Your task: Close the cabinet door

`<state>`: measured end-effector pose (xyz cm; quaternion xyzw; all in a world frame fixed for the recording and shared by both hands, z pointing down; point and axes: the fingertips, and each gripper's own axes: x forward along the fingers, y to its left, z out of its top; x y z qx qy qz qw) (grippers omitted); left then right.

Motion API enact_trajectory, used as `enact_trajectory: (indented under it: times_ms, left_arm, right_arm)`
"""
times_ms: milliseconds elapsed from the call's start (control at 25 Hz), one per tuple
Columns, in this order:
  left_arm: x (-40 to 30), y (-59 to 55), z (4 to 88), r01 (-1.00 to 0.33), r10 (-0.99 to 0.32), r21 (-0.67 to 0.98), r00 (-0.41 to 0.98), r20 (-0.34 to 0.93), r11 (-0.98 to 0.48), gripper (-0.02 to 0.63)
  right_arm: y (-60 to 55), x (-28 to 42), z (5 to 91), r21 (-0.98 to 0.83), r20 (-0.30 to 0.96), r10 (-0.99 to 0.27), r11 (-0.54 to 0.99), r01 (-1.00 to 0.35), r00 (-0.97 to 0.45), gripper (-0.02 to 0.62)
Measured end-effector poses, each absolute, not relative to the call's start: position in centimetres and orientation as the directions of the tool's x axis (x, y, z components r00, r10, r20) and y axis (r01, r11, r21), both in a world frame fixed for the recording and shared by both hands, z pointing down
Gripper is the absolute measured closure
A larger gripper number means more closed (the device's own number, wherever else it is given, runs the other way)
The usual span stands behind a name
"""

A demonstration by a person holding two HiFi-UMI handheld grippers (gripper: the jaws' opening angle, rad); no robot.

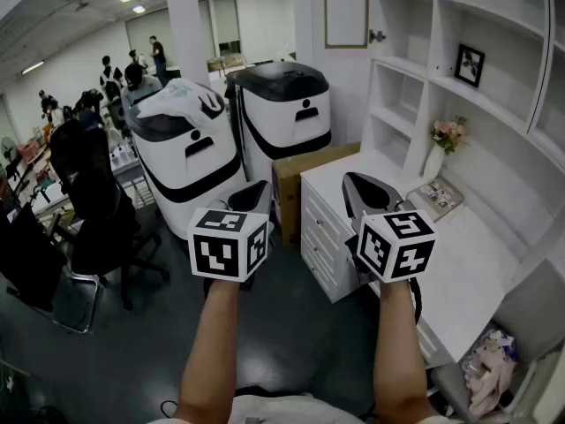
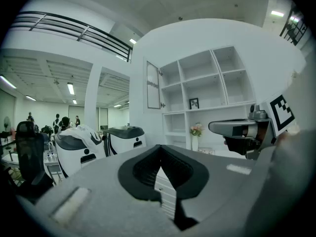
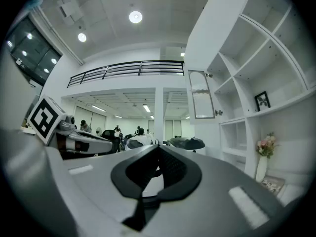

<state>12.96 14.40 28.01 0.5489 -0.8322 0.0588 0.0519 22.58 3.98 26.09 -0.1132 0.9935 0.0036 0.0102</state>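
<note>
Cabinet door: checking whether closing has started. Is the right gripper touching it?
Apart. Head view shows the right gripper near the desk edge, the open cabinet door far above it.

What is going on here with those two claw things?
A person holds a left gripper and a right gripper out in front, side by side. Both are shut and hold nothing. The cabinet door, up beside the white shelves, stands open, and neither gripper touches it. So the door is not yet closed.
</note>
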Motion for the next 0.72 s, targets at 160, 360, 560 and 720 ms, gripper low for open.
enact_trajectory:
  times_ms: [160, 360, 560, 720]
  left_arm:
    - [13.1, 14.2, 28.5, -0.921, -0.908, -0.039, -0.388, 0.158, 0.387, 0.606]
    - [13.1, 14.2, 28.9, -0.922, -0.908, -0.039, -0.386, 0.16, 0.385, 0.606]
    - [12.3, 13.9, 28.9, -0.925, -0.911, -0.041, -0.38, 0.157, 0.379, 0.606]
    - [10.9, 13.3, 28.8, -0.926, -0.914, -0.042, -0.378, 0.15, 0.376, 0.606]
  right_arm:
    - [4.0, 22.5, 26.5, 0.021, -0.012, -0.23, 0.973, -0.23, -0.973, 0.592]
    - [4.0, 22.3, 26.7, 0.027, -0.011, -0.245, 0.969, -0.245, -0.969, 0.591]
    - [4.0, 21.3, 26.4, 0.043, -0.023, -0.249, 0.967, -0.25, -0.968, 0.561]
    - [3.6, 20.1, 26.1, 0.053, -0.032, -0.259, 0.964, -0.26, -0.965, 0.555]
